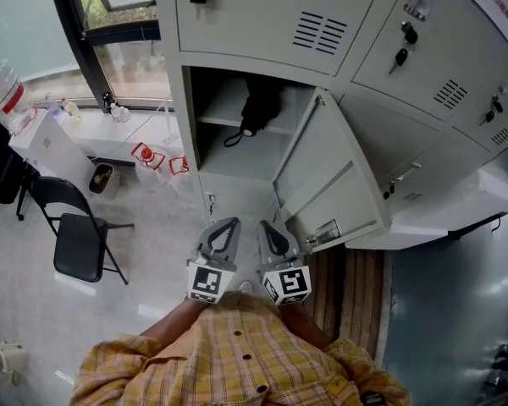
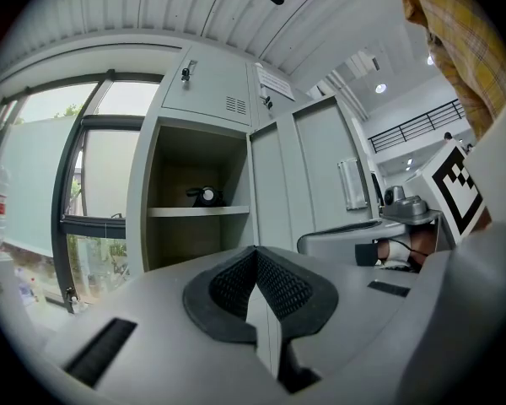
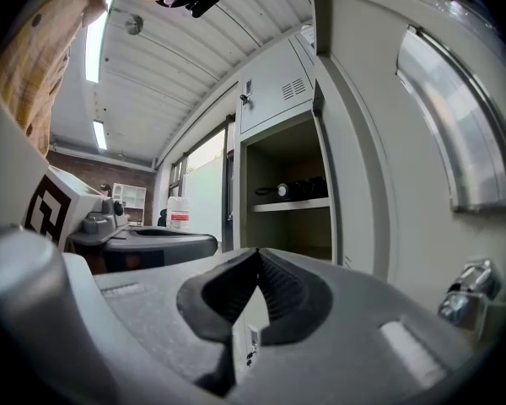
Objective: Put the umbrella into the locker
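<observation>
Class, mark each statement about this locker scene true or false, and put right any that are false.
1. The black umbrella lies on the shelf inside the locker. True.
2. The locker door is closed. False: it stands swung open.
3. The left gripper holds the umbrella. False: its jaws are together with nothing between them, away from the umbrella.
4. The right gripper is shut and empty. True.
5. A black folding chair stands on the floor to the left of the locker in the head view. True.
</observation>
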